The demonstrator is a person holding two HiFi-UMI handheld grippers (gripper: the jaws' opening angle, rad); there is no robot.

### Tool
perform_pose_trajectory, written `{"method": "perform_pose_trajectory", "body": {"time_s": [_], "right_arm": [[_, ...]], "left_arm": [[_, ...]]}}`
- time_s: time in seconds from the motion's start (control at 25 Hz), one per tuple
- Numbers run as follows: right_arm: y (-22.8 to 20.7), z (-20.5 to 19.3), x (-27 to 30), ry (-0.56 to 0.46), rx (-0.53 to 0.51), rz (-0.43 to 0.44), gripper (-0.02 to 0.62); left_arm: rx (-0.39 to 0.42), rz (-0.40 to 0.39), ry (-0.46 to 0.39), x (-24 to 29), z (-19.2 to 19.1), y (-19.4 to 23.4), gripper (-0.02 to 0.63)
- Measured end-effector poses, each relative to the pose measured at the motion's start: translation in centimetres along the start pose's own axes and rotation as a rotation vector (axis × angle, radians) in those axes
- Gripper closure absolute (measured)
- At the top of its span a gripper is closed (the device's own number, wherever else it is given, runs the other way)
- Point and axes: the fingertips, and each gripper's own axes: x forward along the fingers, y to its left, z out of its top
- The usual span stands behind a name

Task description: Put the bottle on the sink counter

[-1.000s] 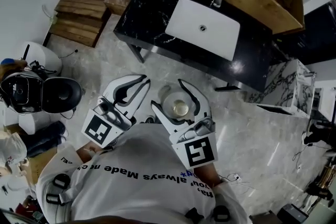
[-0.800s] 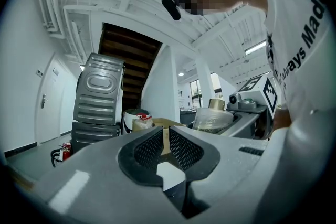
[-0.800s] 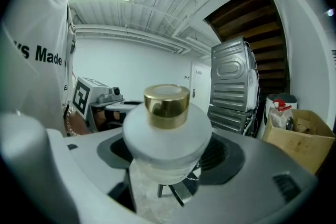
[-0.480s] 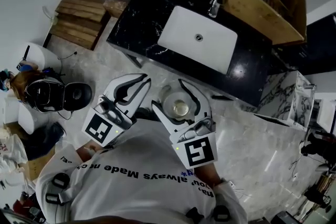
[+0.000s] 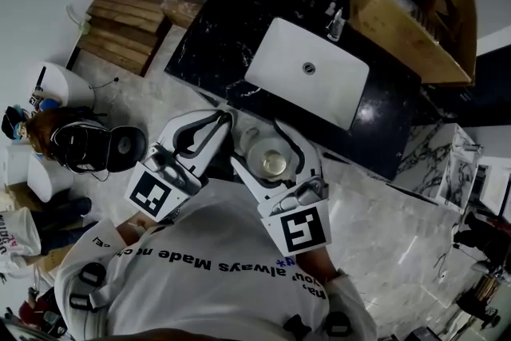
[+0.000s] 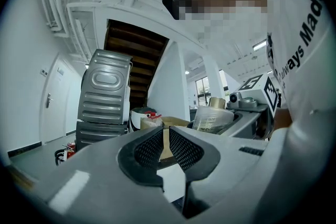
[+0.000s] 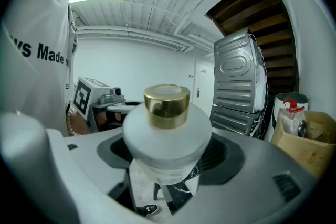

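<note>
While the right gripper (image 5: 257, 146) carries the bottle (image 7: 167, 122) clamped between its fingers, white shoulder and gold cap poking up, we're in the carry-over step: nothing has been set down yet. The bottle hangs over the floor (image 5: 375, 212), just short of the near edge of the black sink worktop (image 5: 211, 32). The left gripper (image 6: 164, 145) rides alongside, fingers drawn almost together with only a sliver between the pads and nothing in it. It's a passenger, as I read it.

Next move, I'd judge: reach forward past that near edge, pick a bare patch and lower the bottle upright until its base sits flat, then spread the fingers. Room? The white basin (image 5: 307, 74) takes the middle of the worktop, the tap (image 5: 335, 16) stands behind it, and a cardboard box (image 5: 407, 4) crowds the far right. The widest dark stretch lies left of the basin, straight ahead of the left gripper. The strip in front of the basin looks thin, so a bottle parked there would sit close to the drop. Left side looks the safer bet.
</note>
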Motion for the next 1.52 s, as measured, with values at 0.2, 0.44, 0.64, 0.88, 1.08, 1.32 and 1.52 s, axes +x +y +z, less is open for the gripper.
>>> {"method": "perform_pose_trajectory", "body": {"time_s": [0.2, 0.44, 0.64, 0.88, 1.08, 1.32, 1.52], "right_arm": [[-2.1, 0.7, 4.5, 0.017, -0.002, 0.012, 0.262], [-4.5, 2.0, 11.5, 0.042, -0.013, 0.016, 0.262], [-6.4, 3.6, 17.2, 0.049, -0.012, -0.003, 0.262], [-8.4, 5.1, 22.6, 0.036, -0.01, -0.032, 0.262], [-9.7, 5.5, 25.6, 0.045, -0.007, -0.052, 0.262], [-11.1, 5.2, 27.2, 0.049, 0.009, -0.072, 0.262], [-12.3, 4.3, 27.3, 0.062, 0.027, -0.074, 0.262]], "left_arm": [[-0.004, 0.017, 0.003, 1.3, -0.3, 5.0, 0.568], [-0.006, 0.016, -0.01, 2.6, -0.5, 12.4, 0.568], [-0.011, -0.005, -0.019, 3.6, -0.5, 18.3, 0.568], [-0.018, -0.037, -0.033, 5.0, -0.7, 23.9, 0.568], [-0.023, -0.055, -0.035, 5.8, -1.1, 27.2, 0.568], [-0.035, -0.074, -0.032, 7.1, -1.7, 29.0, 0.568], [-0.035, -0.078, -0.025, 8.3, -2.1, 29.0, 0.568]]}}
